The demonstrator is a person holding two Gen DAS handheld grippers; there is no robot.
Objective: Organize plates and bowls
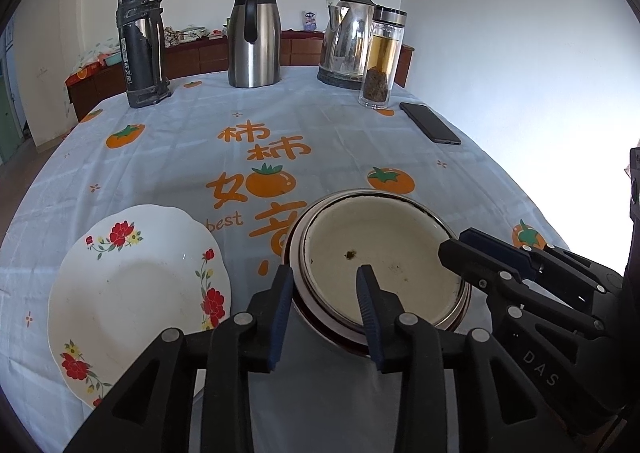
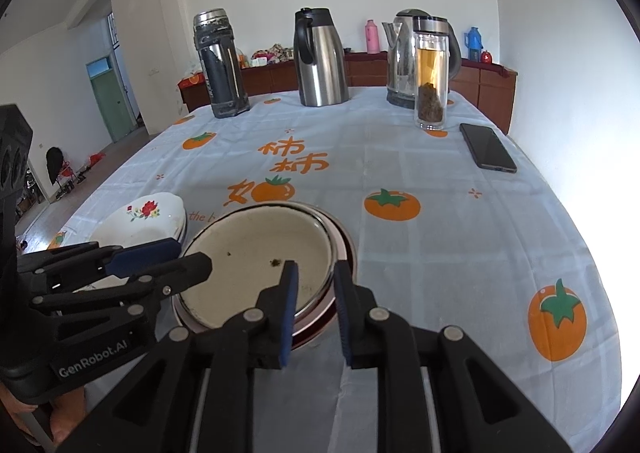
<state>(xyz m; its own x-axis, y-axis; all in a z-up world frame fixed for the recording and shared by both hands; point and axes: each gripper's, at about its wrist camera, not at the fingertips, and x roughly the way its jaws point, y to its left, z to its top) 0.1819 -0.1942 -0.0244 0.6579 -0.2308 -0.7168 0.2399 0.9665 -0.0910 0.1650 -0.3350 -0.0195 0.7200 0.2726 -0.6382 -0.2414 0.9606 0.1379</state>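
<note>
On the worktop [image 1: 320, 133], covered with a pale blue cloth printed with orange persimmons, a cream enamel bowl [image 1: 380, 265] sits nested in a stack of similar bowls with red-brown outsides, near the front edge. The left hand-held gripper [image 1: 326, 293] straddles the near-left rim of the stack: its left finger stands outside the wall and its right finger reaches inside the top bowl, and the jaws stand partly apart, with visible space between the pads and the rim (so nothing is gripped there). The right hand-held gripper [image 2: 316, 293] straddles the right rim of the same stack, one finger inside, one outside; its jaws are narrow and appear to pinch the rim of the top bowl. To the left of the bowls, just beside them, lies a white plate with red flowers [image 1: 136, 293], resting flat. At the far side stand a dark battered flask [image 1: 142, 45], a steel jug with a black handle [image 1: 254, 37], an electric kettle [image 1: 346, 41] and a glass tea bottle [image 1: 380, 61], with a black phone [image 1: 430, 123] lying near the right edge.
</note>
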